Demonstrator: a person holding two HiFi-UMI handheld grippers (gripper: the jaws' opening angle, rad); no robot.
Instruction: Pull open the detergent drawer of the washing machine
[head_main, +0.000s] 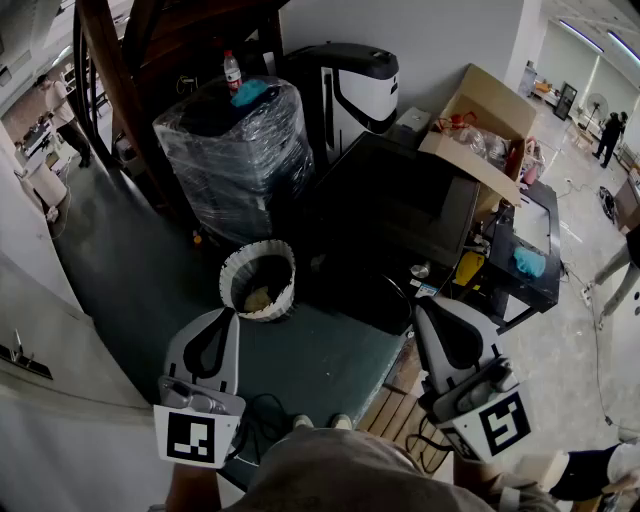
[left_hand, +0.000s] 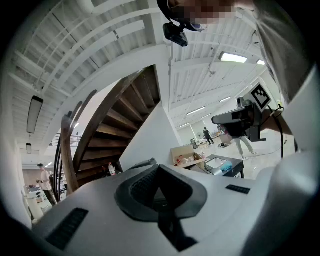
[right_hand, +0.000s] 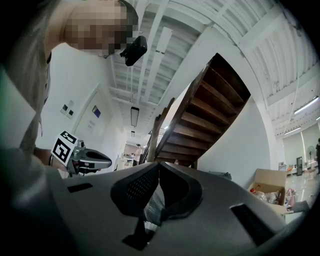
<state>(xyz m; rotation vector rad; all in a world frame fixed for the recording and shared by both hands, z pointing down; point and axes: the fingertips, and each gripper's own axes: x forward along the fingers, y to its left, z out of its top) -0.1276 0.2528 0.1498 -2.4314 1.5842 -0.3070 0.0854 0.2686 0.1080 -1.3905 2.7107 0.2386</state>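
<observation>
Head view: left gripper (head_main: 226, 316) and right gripper (head_main: 428, 306) near the body, well apart from every appliance.
Progress: nothing begun; approach, grip and pull all left.
Place of detergent drawer: not made out in any view; probably on the white-and-black appliance (head_main: 345, 85) far off by the wall.
Pose, left gripper: level, jaws pressed together, nothing between.
Pose, right gripper: tipped slightly up, jaws together, empty.
Between: white bucket (head_main: 258, 280), film-wrapped stack (head_main: 230, 150).

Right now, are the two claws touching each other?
Apart. The head view shows the left claw and the right claw side by side, with a wide stretch of green floor between them.
</observation>
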